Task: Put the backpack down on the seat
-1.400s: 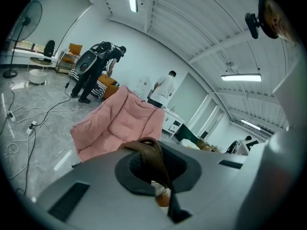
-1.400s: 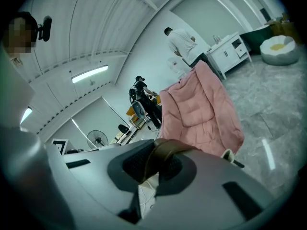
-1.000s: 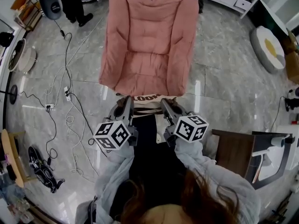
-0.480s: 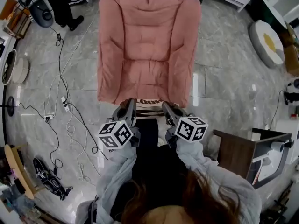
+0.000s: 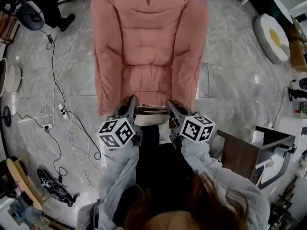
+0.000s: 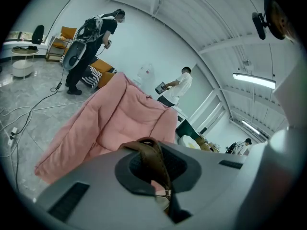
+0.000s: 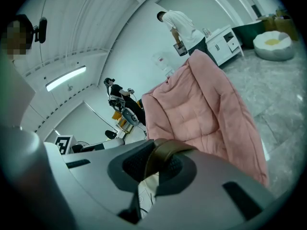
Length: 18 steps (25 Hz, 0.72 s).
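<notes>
**Seat.** Pink padded armchair [image 5: 148, 56], upper centre of the head view. It has a quilted back and seat cushion and stands on a grey marble-look floor [image 5: 230, 80]. The cushion is bare.

**Backpack** [image 5: 152, 113]. Cream body with brown trim, mostly hidden. A small part shows at centre frame, just below the chair's front edge, between the two grippers and against the person's dark front. It is not on the seat.

**Left gripper** [image 5: 128, 105]. Centre left, its tips at the chair's front edge. Its jaws are pinched tight on a brown strap [image 6: 154, 159], which arches over the dark pads in the left gripper view.

**Right gripper** [image 5: 171, 107]. Centre right, level with the other gripper and a little apart from it. Its jaws are likewise clamped on a second brown strap [image 7: 163, 153], and cream fabric shows beneath it in the right gripper view.

**Arms.** Pale grey sleeves [image 5: 120, 176], lower centre.

**Surroundings.**
- Loose cables [image 5: 60, 119] trail over the floor at left.
- A dark wooden box [image 5: 240, 155] sits at lower right.
- A round white cushion with a yellow centre [image 5: 272, 35] lies at upper right.
- In the left gripper view, beyond the chair, stand a person in dark clothing [image 6: 96, 32] carrying equipment and a person in a white shirt [image 6: 180, 83].
</notes>
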Motion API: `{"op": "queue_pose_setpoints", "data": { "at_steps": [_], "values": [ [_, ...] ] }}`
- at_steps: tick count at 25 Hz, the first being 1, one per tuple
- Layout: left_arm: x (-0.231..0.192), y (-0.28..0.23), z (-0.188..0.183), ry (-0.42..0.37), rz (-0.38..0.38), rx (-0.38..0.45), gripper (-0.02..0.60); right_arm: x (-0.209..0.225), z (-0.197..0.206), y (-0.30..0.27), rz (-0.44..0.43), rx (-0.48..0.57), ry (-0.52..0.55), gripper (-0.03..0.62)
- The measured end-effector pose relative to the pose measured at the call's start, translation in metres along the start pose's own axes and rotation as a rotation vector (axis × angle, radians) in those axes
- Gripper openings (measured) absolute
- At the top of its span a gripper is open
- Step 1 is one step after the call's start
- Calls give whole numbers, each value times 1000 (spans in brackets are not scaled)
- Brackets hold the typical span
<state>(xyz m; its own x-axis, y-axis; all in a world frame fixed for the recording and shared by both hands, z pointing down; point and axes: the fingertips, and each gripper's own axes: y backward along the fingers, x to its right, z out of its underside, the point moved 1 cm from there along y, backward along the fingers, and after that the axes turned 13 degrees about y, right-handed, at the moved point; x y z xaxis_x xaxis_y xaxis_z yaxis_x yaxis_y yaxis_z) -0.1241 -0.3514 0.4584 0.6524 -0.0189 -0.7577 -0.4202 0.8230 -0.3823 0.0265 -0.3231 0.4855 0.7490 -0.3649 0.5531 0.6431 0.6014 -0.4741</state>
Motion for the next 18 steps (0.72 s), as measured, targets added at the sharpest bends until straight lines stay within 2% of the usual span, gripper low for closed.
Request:
{"op": "queue_pose_setpoints", "data": {
  "at_steps": [8, 18],
  "values": [
    [-13, -65, -39, 0, 2, -45, 14, 28, -49, -56, 13, -21, -17, 18],
    [-28, -166, -74, -26, 18, -78, 14, 85, -104, -122, 37, -9, -24, 18]
  ]
}}
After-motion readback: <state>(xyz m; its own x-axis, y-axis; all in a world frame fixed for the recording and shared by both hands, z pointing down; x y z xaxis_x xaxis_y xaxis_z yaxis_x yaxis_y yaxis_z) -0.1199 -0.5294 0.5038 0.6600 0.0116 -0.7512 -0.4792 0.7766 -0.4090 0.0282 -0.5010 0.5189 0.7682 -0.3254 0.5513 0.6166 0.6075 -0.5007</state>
